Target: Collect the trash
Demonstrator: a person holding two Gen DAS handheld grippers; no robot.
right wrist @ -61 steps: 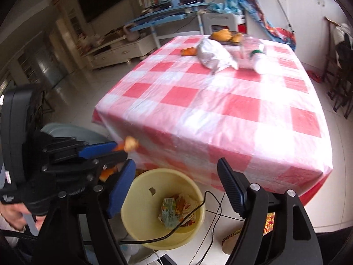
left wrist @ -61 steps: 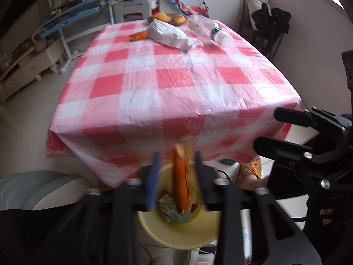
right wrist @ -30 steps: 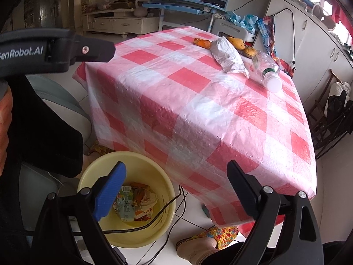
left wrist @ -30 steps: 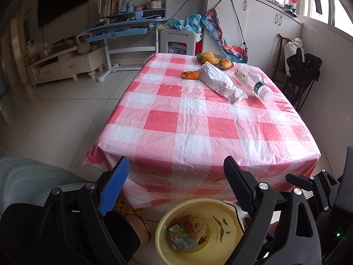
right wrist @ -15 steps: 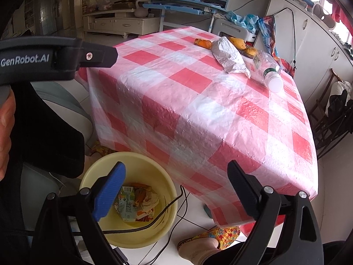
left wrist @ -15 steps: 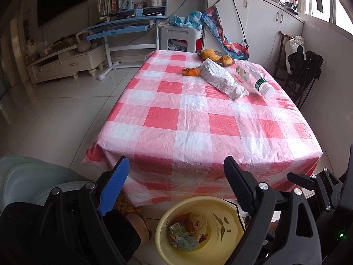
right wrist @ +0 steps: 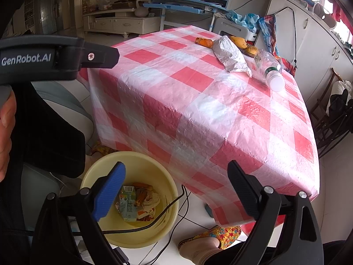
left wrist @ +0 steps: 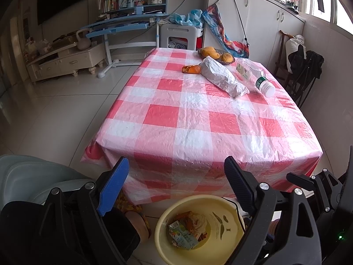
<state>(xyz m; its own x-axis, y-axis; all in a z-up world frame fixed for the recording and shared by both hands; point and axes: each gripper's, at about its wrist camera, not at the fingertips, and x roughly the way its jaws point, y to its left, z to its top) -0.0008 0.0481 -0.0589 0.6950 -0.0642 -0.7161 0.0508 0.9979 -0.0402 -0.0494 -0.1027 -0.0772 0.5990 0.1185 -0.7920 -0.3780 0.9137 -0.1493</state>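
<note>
Both grippers are held low at the near edge of the desk (left wrist: 198, 119), pointing forward over its red-and-white checked cloth. The left gripper (left wrist: 176, 183) has its 2 fingers spread wide with nothing between them, and it hangs just above the yellow bin (left wrist: 222, 205) on the floor. The right gripper (right wrist: 176, 183) is likewise released and empty, tilted down toward the same yellow bin (right wrist: 141, 161) and the desk's near corner; the left gripper's dark body (right wrist: 55, 57) crosses the upper left of its view, with part of a hand (right wrist: 6, 132) at the frame edge. Inside the bin lie a green carton (right wrist: 126, 201) and crumpled scraps. At the far end of the desk rest 3 pieces of trash: an orange peel (left wrist: 192, 69), a crumpled white bag (left wrist: 222, 77) just beside it, and a clear plastic bottle (left wrist: 253, 75) lying on its side, cap toward the camera. A dish of fruit (left wrist: 216, 55) sits behind them.
</note>
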